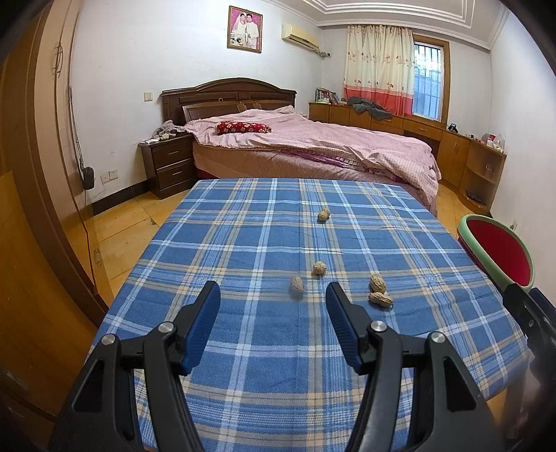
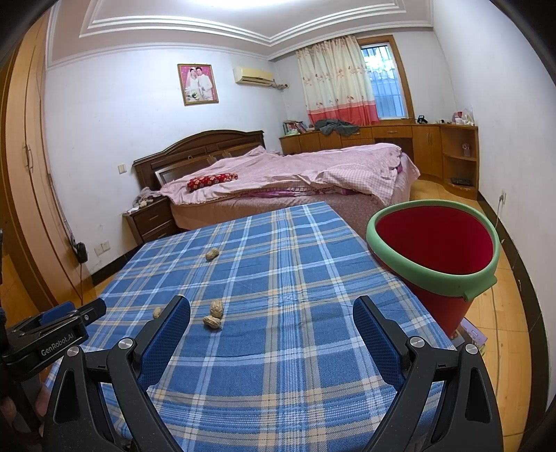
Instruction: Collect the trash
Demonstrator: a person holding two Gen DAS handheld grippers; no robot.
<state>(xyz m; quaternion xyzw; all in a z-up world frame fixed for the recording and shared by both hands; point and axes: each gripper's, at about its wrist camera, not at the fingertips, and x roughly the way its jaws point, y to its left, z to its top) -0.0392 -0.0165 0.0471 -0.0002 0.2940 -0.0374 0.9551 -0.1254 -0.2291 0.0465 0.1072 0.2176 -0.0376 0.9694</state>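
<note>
I hold both grippers low over the bench [image 1: 264, 347], left gripper [image 1: 274, 299] and right gripper [image 2: 271, 309] fingers apart, empty. Peanut shells [image 1: 297, 285] lie just ahead, one farther [image 1: 324, 214]. Red bin [image 2: 434, 257] stands right of shells; next likely pinch nearest shell. Bed [image 1: 312, 146] beyond.

This is a lived-in home bedroom. A double bed [image 1: 312, 149] with a carved wooden headboard [image 1: 227, 95] and a pink quilt fills the middle, a nightstand [image 1: 168, 163] beside it. A framed wedding portrait [image 1: 244, 29] and an air conditioner [image 1: 300, 36] hang on the wall, a flowered curtain [image 1: 378, 69] covers the barred window, and wooden cabinets [image 1: 451, 146] line the far wall.
</note>
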